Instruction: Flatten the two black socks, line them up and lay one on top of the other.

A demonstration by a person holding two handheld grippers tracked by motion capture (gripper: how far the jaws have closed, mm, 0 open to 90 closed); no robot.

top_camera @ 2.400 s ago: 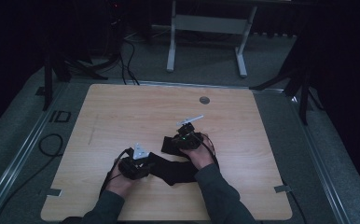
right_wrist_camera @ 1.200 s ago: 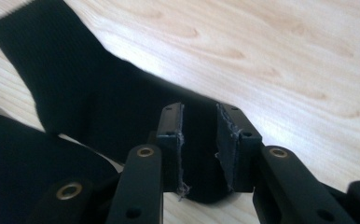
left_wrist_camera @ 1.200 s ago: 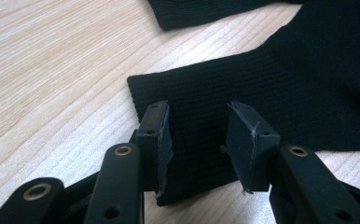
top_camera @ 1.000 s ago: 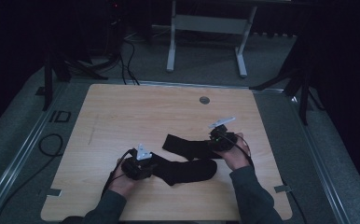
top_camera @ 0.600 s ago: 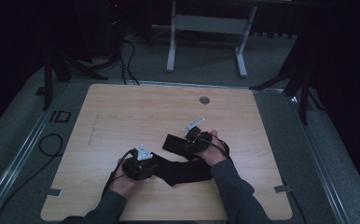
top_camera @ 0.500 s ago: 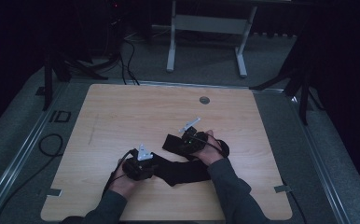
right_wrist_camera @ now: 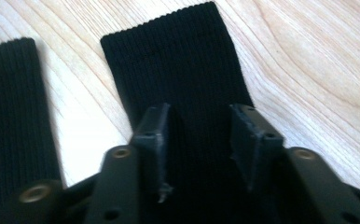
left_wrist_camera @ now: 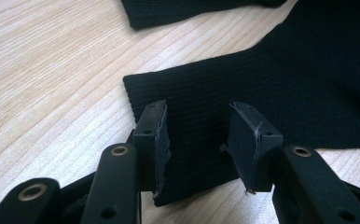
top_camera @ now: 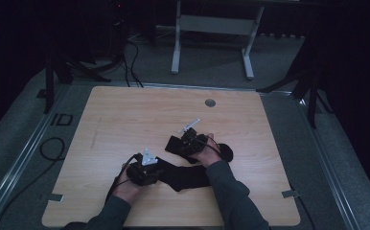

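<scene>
Currently, two black socks are being handled on the wooden table (top_camera: 125, 120). In the high view, the near sock (top_camera: 185, 176) lies close to the person's edge, and the far sock (top_camera: 224, 152) lies just beyond it, partly under the right hand.

The left gripper (left_wrist_camera: 197, 140) is positioned over the cuff of the near sock (left_wrist_camera: 243, 88). Its jaws are spread, with the ribbed fabric lying flat between them; no fabric is pinched.

The right gripper (right_wrist_camera: 199, 135) is positioned over the leg of the far sock (right_wrist_camera: 173, 60). Its jaws are likewise spread, and the cloth beneath is not gripped. The cuff of the other sock (right_wrist_camera: 10, 107) is seen alongside, separated by a strip of bare table.

Progress is judged to be early. Both socks are laid out flat with cuffs roughly parallel but apart. Stacking or folding, if intended, is not yet done; a grip on each sock remains to be made.
</scene>
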